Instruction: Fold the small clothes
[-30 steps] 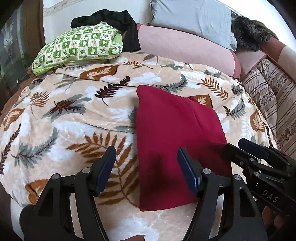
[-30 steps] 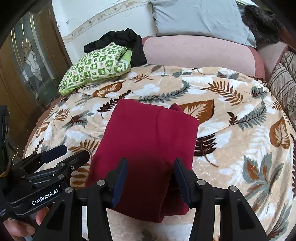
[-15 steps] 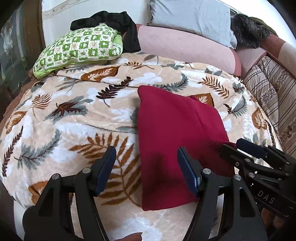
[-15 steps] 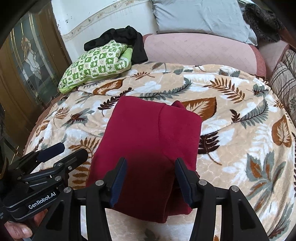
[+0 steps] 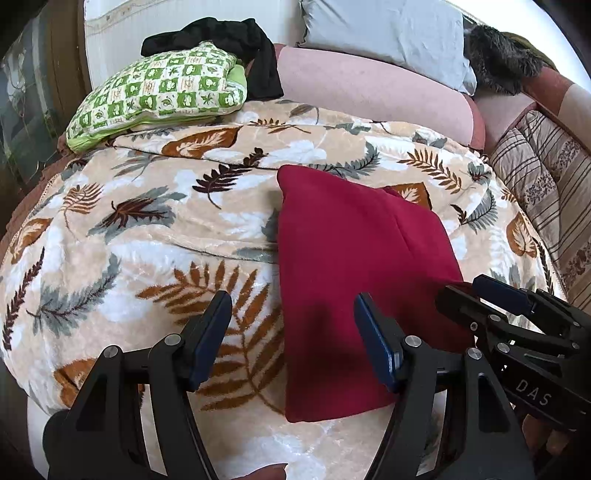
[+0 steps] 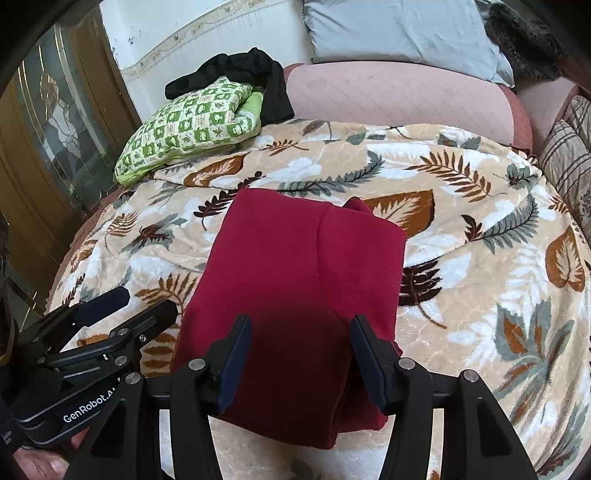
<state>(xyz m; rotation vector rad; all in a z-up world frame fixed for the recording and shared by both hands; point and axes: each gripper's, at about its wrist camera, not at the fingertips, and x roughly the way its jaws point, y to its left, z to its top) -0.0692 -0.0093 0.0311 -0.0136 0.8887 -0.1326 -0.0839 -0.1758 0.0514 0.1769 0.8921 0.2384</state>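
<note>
A dark red garment (image 5: pixel 351 266) lies folded in a neat rectangle on the leaf-print blanket (image 5: pixel 147 240); it also shows in the right wrist view (image 6: pixel 295 288). My left gripper (image 5: pixel 291 332) is open and empty, hovering over the garment's near left edge. My right gripper (image 6: pixel 299 350) is open and empty above the garment's near end. The right gripper appears at the right of the left wrist view (image 5: pixel 517 325), and the left gripper at the lower left of the right wrist view (image 6: pixel 92 339).
A green checked pillow (image 5: pixel 159 92) with a black garment (image 5: pixel 229 40) behind it lies at the back left. A pink bolster (image 5: pixel 369 88), grey pillow (image 5: pixel 384 29) and striped cushion (image 5: pixel 535 177) line the back and right. A glass-paned door (image 6: pixel 48 140) stands left.
Both grippers have drawn back slightly from the folded red garment and stay open. The garment has not moved.
</note>
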